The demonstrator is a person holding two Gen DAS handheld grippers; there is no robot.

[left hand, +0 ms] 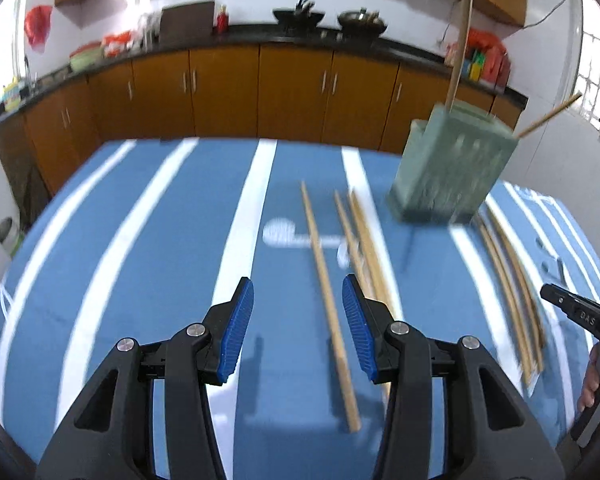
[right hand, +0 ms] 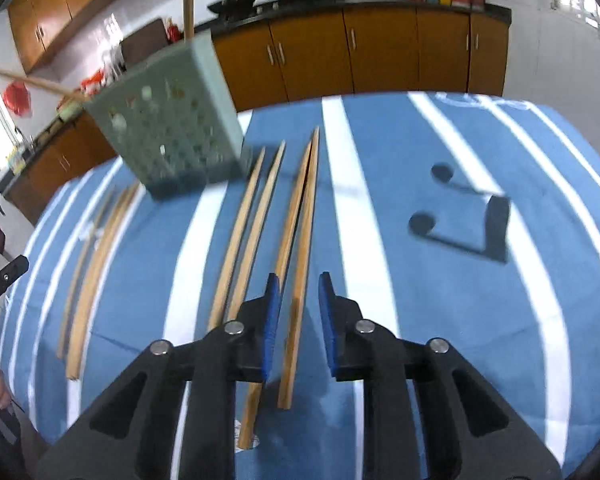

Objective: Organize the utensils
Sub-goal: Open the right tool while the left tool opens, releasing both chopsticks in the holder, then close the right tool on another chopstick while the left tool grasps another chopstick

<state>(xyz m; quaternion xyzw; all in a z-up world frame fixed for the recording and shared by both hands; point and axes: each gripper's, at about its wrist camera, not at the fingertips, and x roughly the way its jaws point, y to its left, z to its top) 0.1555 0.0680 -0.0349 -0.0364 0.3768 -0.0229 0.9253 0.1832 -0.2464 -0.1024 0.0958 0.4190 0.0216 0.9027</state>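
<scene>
A pale green perforated holder point(left hand: 452, 168) stands on the blue striped cloth and holds two wooden chopsticks point(left hand: 462, 36); it also shows in the right wrist view point(right hand: 172, 120). Several wooden chopsticks lie flat on the cloth. My left gripper point(left hand: 298, 292) is open above the cloth, with one chopstick point(left hand: 330, 308) lying between its fingers. My right gripper point(right hand: 299, 284) is open just above a pair of chopsticks point(right hand: 300, 240), whose right stick lies between the jaws. More chopsticks point(right hand: 248, 232) lie to their left, and another group point(right hand: 88, 272) lies further left.
The table is covered by a blue cloth with white stripes point(left hand: 140, 240) and dark music-note prints point(right hand: 460, 216). Brown kitchen cabinets point(left hand: 260, 88) and a black counter with woks run behind the table. The other hand-held gripper shows at the right edge point(left hand: 580, 312).
</scene>
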